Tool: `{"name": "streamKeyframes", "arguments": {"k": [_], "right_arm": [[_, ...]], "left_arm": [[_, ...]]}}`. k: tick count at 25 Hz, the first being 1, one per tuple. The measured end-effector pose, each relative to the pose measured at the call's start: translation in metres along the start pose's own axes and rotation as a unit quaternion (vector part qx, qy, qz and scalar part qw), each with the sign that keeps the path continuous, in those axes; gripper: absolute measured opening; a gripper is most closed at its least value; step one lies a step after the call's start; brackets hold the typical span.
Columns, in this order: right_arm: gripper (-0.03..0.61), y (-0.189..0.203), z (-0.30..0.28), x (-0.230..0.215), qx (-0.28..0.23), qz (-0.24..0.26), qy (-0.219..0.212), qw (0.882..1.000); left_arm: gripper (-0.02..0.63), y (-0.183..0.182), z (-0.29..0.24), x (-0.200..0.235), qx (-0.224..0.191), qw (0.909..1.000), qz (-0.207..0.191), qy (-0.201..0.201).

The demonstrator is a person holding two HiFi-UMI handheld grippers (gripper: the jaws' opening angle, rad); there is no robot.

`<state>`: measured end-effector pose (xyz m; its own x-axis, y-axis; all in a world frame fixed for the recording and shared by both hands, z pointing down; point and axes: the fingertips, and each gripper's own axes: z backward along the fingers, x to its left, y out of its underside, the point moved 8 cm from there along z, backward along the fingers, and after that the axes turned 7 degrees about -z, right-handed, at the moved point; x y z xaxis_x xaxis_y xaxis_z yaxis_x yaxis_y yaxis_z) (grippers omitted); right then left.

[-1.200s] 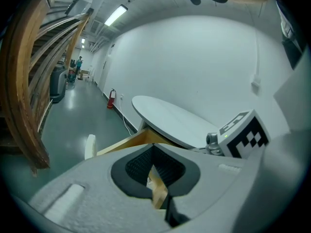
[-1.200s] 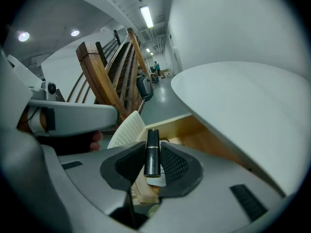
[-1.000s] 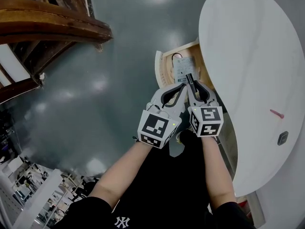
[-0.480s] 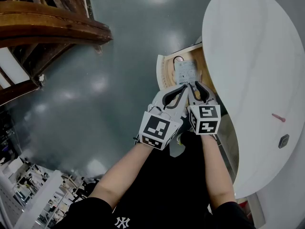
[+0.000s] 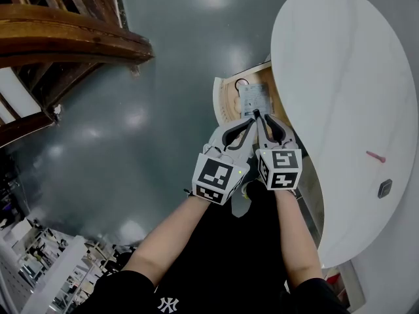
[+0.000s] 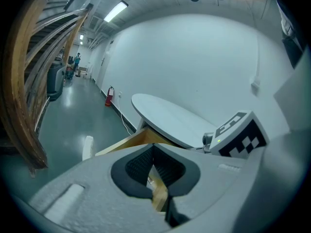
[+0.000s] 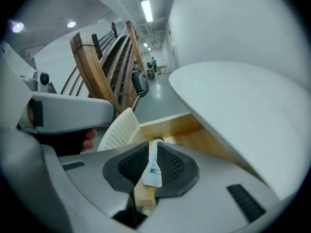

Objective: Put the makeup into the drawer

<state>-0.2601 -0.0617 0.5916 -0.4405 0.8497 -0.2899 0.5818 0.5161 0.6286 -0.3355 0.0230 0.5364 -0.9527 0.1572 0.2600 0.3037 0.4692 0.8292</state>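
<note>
Left tongs (image 6: 153,145) closed, empty. Right tongs (image 7: 151,147) have just been closing; now narrowly apart, gripping nothing. Both over open drawer (image 5: 230,103) containing white packet (image 5: 254,99), under white desk (image 5: 340,77).

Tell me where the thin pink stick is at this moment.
In the head view, the pink stick lies on the white table, near its right edge, close to a small dark object.

Black short sleeves (image 5: 127,285), white logo (image 5: 167,304)

the dark makeup stick no longer juts toward 12 o'clock from the right gripper (image 7: 151,163), whose empty jaws have just been closing.
</note>
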Motion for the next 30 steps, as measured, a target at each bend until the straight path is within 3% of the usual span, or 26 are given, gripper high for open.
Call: {"name": "streamKeyframes", "arguments": {"k": [8, 30], "right_arm": [[0.029, -0.027, 0.041, 0.011, -0.033, 0.003, -0.013, 0.999], [0.017, -0.089, 0.19, 0.041, -0.131, 0.064, -0.062, 0.987]], "left_arm": [[0.011, -0.028, 0.016, -0.019, -0.007, 0.9999, -0.006, -0.006], [0.01, -0.105, 0.093, -0.106, -0.072, 0.9967, -0.013, -0.036]]}}
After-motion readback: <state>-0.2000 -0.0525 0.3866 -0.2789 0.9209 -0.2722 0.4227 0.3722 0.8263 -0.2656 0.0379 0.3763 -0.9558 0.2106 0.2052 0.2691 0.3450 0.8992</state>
